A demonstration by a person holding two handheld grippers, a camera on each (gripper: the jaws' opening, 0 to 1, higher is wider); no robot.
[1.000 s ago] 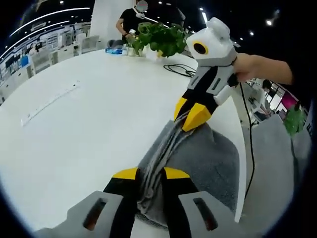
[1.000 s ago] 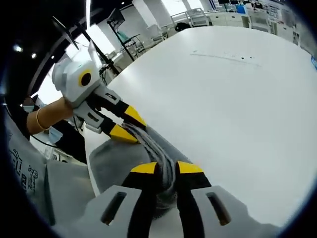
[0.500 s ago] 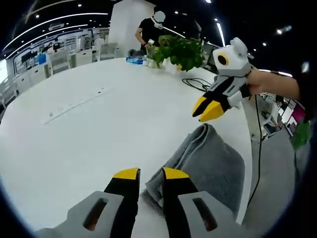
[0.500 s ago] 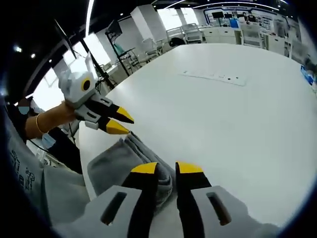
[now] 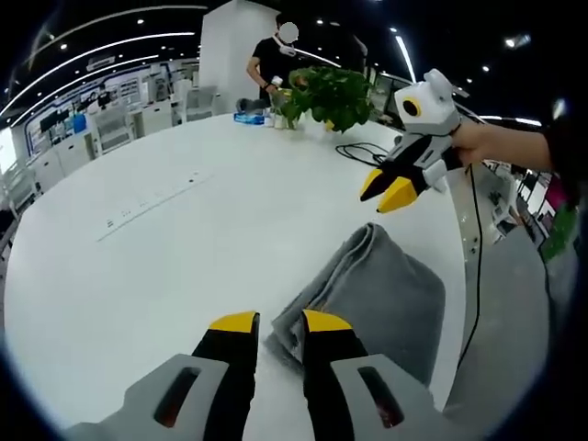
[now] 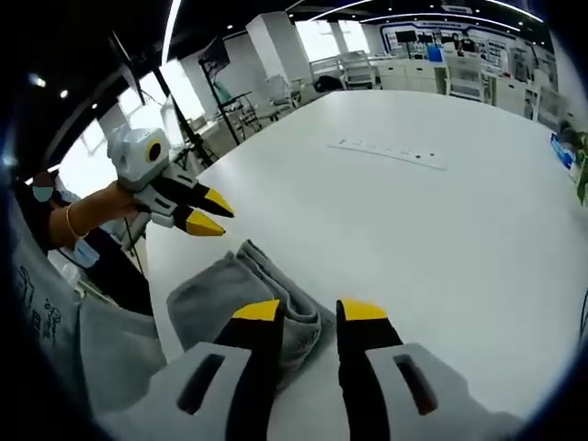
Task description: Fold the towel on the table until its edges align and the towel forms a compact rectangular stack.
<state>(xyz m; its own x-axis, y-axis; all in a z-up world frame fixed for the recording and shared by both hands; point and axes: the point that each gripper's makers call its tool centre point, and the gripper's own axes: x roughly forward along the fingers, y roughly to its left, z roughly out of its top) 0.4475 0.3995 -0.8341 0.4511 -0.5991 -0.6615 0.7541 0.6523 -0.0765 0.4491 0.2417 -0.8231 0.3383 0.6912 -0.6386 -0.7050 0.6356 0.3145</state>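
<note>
- One power strip (image 5: 147, 200) is seen lying flat on the white table (image 5: 184, 257), at far left.
- One grey towel (image 5: 367, 299) is found folded in a bunched heap near the table's edge.
- The left gripper (image 5: 270, 323) is held released, jaws parted, nothing grasped, just above the towel's corner.
- The right gripper (image 5: 390, 188) is raised clear, jaws slightly apart, empty.
- One potted plant (image 5: 326, 92) is noted behind.

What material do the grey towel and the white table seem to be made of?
Towel: soft woven cloth, probably terry, matte; it bunches into thick rounded folds. Table: hard and smooth, maybe laminate or painted board; its white top has an even, faint sheen.
</note>
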